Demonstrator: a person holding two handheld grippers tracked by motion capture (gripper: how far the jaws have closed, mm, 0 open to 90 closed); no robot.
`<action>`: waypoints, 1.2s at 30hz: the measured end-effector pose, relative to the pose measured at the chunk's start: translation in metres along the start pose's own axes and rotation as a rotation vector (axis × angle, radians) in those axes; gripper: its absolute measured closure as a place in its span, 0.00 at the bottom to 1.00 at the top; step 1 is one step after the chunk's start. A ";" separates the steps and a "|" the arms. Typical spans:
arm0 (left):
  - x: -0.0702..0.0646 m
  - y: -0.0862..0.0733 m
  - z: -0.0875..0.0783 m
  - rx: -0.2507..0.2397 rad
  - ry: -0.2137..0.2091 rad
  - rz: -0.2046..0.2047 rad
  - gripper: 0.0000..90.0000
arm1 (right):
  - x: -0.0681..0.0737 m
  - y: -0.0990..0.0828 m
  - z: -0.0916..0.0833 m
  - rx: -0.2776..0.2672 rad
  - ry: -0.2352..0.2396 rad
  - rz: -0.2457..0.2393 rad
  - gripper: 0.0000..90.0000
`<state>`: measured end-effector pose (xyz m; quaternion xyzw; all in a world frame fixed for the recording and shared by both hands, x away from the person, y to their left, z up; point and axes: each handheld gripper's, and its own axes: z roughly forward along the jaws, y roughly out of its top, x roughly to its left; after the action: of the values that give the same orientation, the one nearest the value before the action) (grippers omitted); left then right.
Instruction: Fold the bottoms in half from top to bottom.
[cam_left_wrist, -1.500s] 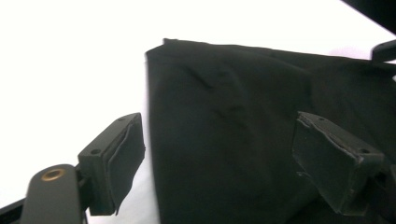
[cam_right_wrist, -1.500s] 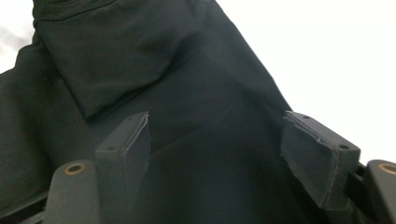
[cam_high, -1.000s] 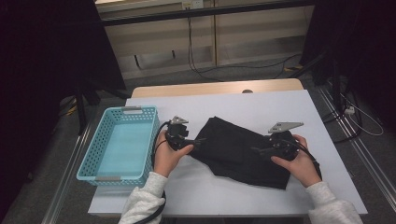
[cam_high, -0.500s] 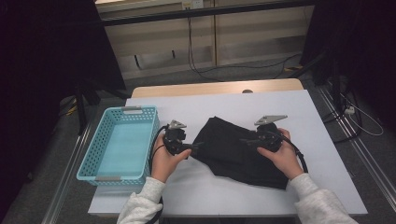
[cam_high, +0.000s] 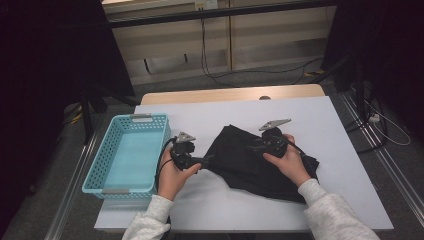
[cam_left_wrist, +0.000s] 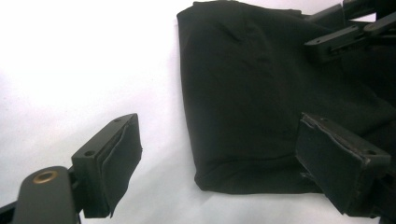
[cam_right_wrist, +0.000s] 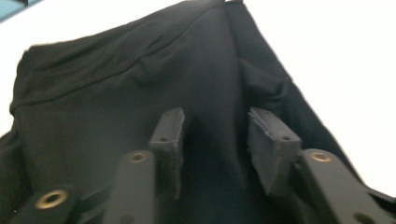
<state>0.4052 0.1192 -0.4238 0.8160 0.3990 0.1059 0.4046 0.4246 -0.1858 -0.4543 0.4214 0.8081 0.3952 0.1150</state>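
**A:** Where is the cloth?

**B:** The black garment lies crumpled on the white tabletop, around the middle and a little toward the near edge. A light blue basket sits along the left edge, well apart from the cloth.

**A:** What is my left claw doing?

**B:** Your left claw rests low at the garment's left end, pointing toward it. Its jaws stand wide apart. In the left gripper view one pad sits over bare tabletop and the other pad sits over the cloth, with the folded corner of the garment lying between them. Neither pad presses on the fabric, so it holds nothing.

**A:** And my right claw?

**B:** Your right claw is over the garment's upper middle, toward the far edge of the tabletop. Its jaws have just been closing and now stand partly open, with a moderate gap. In the right gripper view, black fabric lies beneath and between the two pads, with a raised fold just ahead of them. I cannot tell whether the pads have pinched any cloth; they look clear of it.
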 end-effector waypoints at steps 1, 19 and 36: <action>0.000 0.000 0.000 -0.003 0.001 0.000 0.17 | 0.001 0.000 0.002 0.006 -0.005 -0.013 0.72; -0.001 0.001 0.001 -0.001 -0.009 -0.005 0.17 | -0.005 0.018 -0.024 -0.079 0.058 -0.007 0.97; -0.001 -0.001 0.000 0.001 -0.009 -0.017 0.17 | -0.024 0.019 0.007 -0.030 -0.060 0.001 0.64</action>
<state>0.4040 0.1191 -0.4246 0.8133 0.4043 0.0986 0.4067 0.4544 -0.1942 -0.4484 0.4317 0.7981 0.3944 0.1453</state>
